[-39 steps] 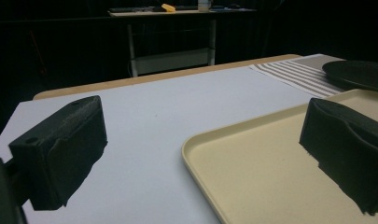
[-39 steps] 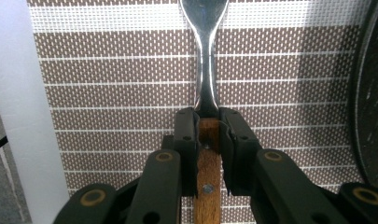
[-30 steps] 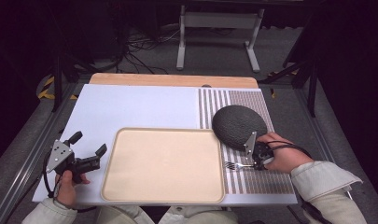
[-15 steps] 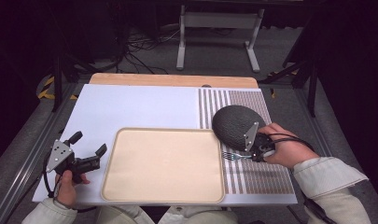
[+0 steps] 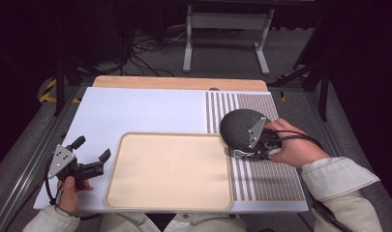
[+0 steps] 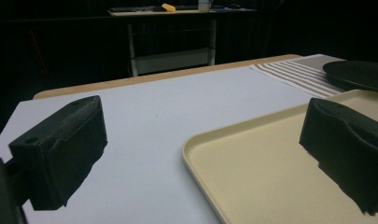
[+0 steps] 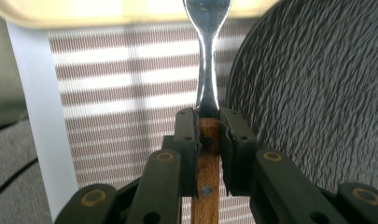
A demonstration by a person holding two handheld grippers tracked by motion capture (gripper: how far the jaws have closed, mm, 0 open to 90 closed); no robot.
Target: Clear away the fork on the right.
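While clamped in right gripper (image 7: 207,135), fork (image 7: 206,60), beside dark plate (image 7: 317,93).

High view: above the near edge, facing forward and down over the whole table (image 5: 150,108).
Left gripper view: low, close, looking across the tray (image 6: 252,177).
Right gripper view: very close, over striped mat (image 7: 121,93).
Shared: tray, mat, dark plate (image 5: 238,128).

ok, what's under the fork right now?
The fork, wooden handle clamped in the right claw, hangs over the striped placemat, its tines near the beige tray. The dark plate sits beside it. The claw hides the mat beneath the handle.
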